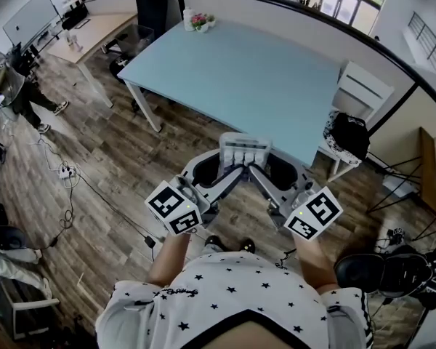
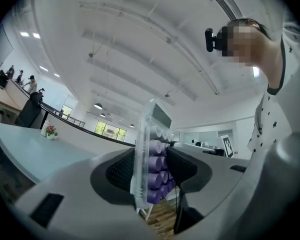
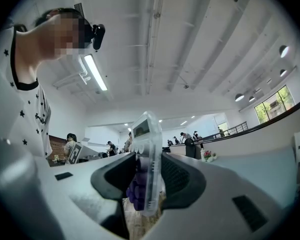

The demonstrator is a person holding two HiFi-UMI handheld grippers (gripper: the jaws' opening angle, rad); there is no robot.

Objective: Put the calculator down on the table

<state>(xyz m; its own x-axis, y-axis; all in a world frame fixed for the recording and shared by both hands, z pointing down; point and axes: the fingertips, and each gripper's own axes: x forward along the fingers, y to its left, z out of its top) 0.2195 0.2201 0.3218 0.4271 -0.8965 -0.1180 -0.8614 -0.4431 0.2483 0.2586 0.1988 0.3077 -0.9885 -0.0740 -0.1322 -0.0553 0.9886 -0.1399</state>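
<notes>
In the head view a clear calculator (image 1: pixel 243 151) with rows of keys is held up in front of me, above the wooden floor just short of the light blue table (image 1: pixel 240 78). My left gripper (image 1: pixel 235 173) grips it from the left and my right gripper (image 1: pixel 254 171) from the right. In the left gripper view the calculator (image 2: pixel 155 159) stands on edge with its purple keys facing right, and the left gripper (image 2: pixel 151 168) has both pads pressed on it. In the right gripper view the right gripper (image 3: pixel 147 173) is likewise shut on the calculator (image 3: pixel 149 149), whose display end points upward.
A small flower pot (image 1: pixel 200 22) stands at the table's far corner. A white chair (image 1: pixel 360 89) with a black bag (image 1: pixel 347 137) is at the table's right end. A black office chair (image 1: pixel 151 6) and cables with a power strip (image 1: pixel 65 171) lie to the left.
</notes>
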